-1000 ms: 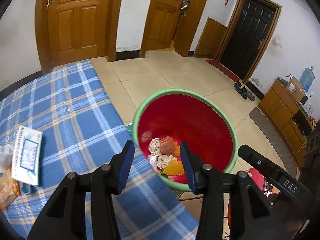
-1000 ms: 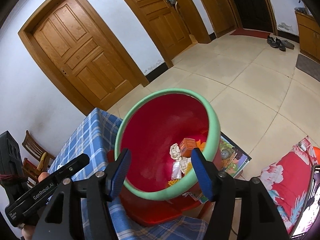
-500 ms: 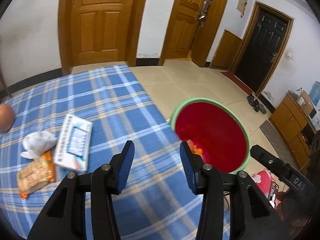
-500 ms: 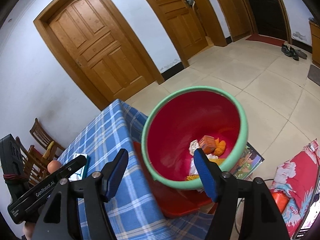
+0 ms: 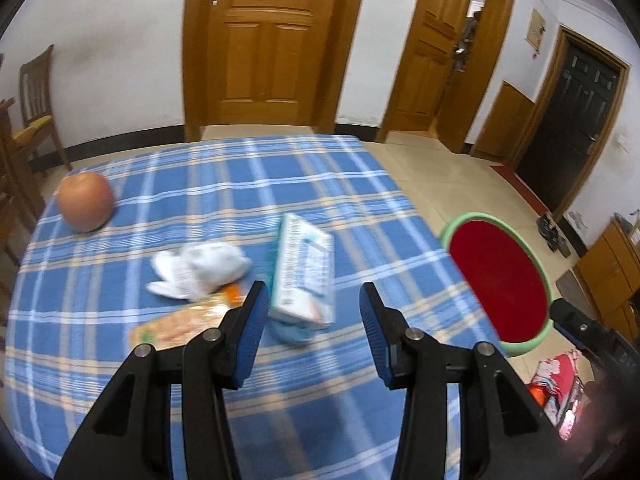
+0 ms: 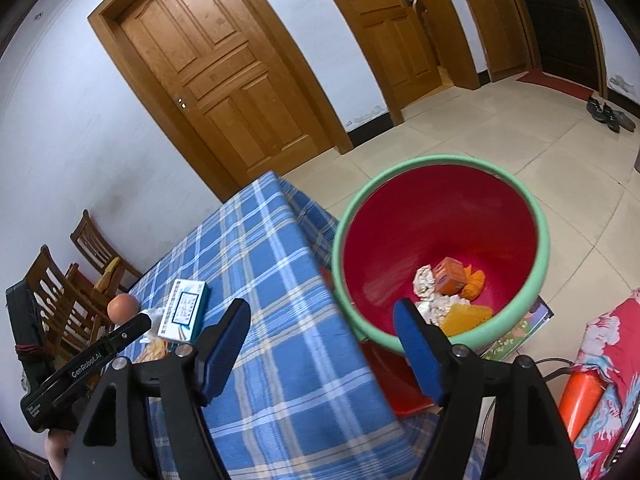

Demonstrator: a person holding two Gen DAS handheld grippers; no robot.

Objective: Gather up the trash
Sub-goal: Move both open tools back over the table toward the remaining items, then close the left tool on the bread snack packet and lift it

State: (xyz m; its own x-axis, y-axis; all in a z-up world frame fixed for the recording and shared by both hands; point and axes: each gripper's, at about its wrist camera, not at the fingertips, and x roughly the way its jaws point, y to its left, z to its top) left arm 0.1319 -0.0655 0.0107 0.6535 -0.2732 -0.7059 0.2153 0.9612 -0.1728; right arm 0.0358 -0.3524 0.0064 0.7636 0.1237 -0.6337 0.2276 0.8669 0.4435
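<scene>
— On the tabletop [image 5: 320, 184], what trash is left to pick?

— Three pieces lie bunched together near the middle: a white box [image 5: 305, 270] lying flat, a crumpled tissue [image 5: 200, 268] just to its left, and an orange wrapper [image 5: 184, 322] nearer, touching the tissue's near edge. Something pale blue peeks out under the box's near end; I cannot tell what it is. An apple [image 5: 85, 201] sits well apart at the far left, and I would judge it is not trash.

— And the bin?

— A red bin [image 6: 440, 240] with a green rim stands on the floor just off the right edge of the tabletop. It already holds a small orange carton [image 6: 450, 276], balls of paper and some orange scraps at the bottom.

— Which tongs are working?

— Neither holds anything. The left tongs [image 5: 310, 314] are spread wide and hang above the tabletop, pointed at the box, whose near end shows between the blue pads. The right tongs [image 6: 322, 330] are also wide, hanging over the tabletop's right edge with the bin ahead of them.

— So which step is this?

— I judge it is the reach for the next piece, with the box the likely target.

— What does the next move need?

— The left tongs should drop lower, straddle the box across its narrow width and close. The box lies flat, so the pads must get down beside its edges without snagging the cloth or dragging the wrapper along. Then carry it right, over the green rim.
</scene>
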